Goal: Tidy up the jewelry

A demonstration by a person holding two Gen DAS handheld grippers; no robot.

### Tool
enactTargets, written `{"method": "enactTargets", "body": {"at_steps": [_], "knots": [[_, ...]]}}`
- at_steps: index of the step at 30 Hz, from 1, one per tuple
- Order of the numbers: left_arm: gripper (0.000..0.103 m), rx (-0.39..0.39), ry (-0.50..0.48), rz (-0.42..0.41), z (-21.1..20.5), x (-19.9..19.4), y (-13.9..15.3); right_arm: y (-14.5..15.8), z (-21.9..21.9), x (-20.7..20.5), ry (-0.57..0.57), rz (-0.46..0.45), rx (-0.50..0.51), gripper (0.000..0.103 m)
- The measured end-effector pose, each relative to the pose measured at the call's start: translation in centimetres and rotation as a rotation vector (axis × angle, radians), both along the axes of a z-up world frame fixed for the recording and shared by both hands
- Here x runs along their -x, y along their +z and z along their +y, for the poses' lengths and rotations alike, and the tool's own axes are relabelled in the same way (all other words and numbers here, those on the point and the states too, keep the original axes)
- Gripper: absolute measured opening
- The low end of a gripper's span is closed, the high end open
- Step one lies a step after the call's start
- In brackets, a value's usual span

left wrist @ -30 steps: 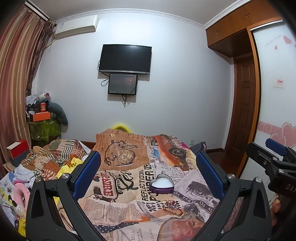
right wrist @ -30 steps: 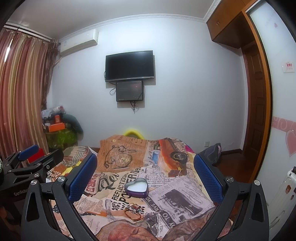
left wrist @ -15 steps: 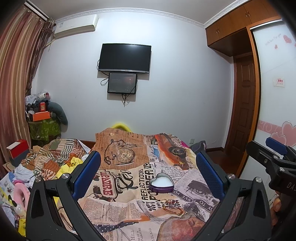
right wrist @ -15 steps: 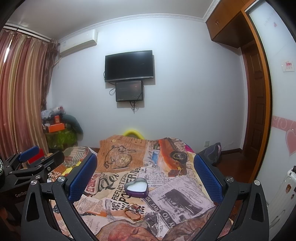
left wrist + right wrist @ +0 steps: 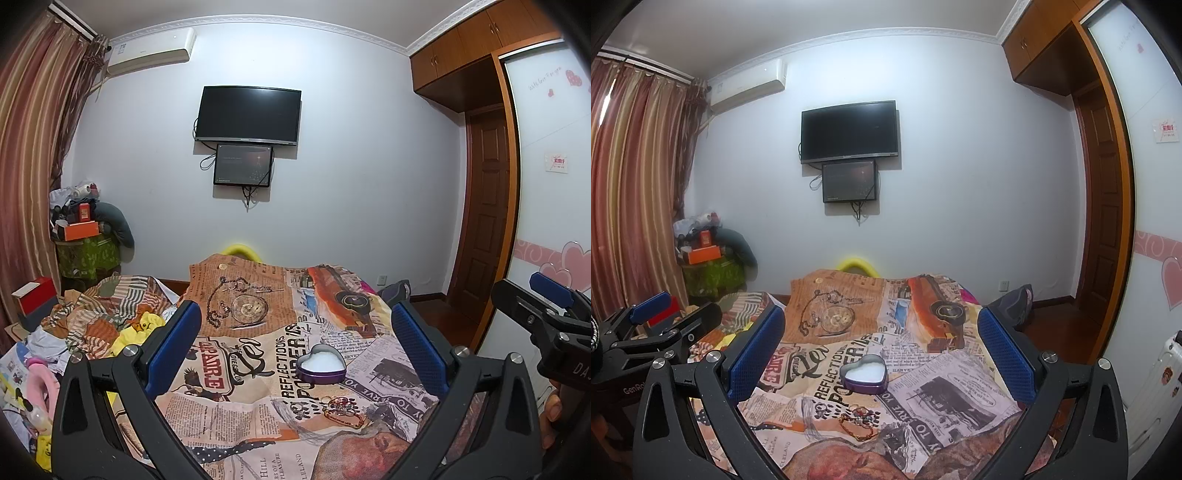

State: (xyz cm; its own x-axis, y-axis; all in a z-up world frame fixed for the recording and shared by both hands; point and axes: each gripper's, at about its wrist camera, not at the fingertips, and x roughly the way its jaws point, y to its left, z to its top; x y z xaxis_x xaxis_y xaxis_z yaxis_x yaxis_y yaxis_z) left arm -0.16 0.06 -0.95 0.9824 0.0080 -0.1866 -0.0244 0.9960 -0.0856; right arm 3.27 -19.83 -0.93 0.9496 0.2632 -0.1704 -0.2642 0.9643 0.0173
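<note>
The jewelry [image 5: 341, 408] is lying in a small tangled heap on the printed cloth [image 5: 236, 417], just on the near side of the heart-shaped tin [image 5: 320, 363], which is sitting open with a pale lining showing. The heap looks like a beaded bracelet and a thin gold-toned chain or two; the pieces are too small to separate. Its longer spread is running roughly side to side across both views.

The left gripper [image 5: 295, 339] is hovering above the cloth with its blue pads spread wide and nothing between them. The right gripper [image 5: 881, 341] is hanging likewise, fully spread and empty. In both views the heap is lying ahead and below, between the fingers; in the left view it is sitting right of centre, in the right view slightly left of centre [image 5: 858, 421], so it is lying between the two tools, with neither clearly nearer. Either would need to tip down and forward, I judge.

Readable print on the cloth is including "REFLECTIONS", "POWDER", "SERVE YOU" and "PLEASURE". The left gripper's body, seen from the right view, is bearing "GenRo", cut off.
</note>
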Motion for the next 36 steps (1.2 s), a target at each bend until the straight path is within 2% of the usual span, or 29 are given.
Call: {"method": "enactTargets", "body": {"at_steps": [24, 36], "knots": [[0.103, 0.007, -0.001, 0.025, 0.0, -1.3, -0.3, -0.4, 0.8, -0.4, 0.002, 0.020, 0.003, 0.103], [0.103, 0.007, 0.005, 0.112, 0.7, -4.3, -2.2, -2.1, 1.2, -2.4, 0.001, 0.078, 0.027, 0.103]]}}
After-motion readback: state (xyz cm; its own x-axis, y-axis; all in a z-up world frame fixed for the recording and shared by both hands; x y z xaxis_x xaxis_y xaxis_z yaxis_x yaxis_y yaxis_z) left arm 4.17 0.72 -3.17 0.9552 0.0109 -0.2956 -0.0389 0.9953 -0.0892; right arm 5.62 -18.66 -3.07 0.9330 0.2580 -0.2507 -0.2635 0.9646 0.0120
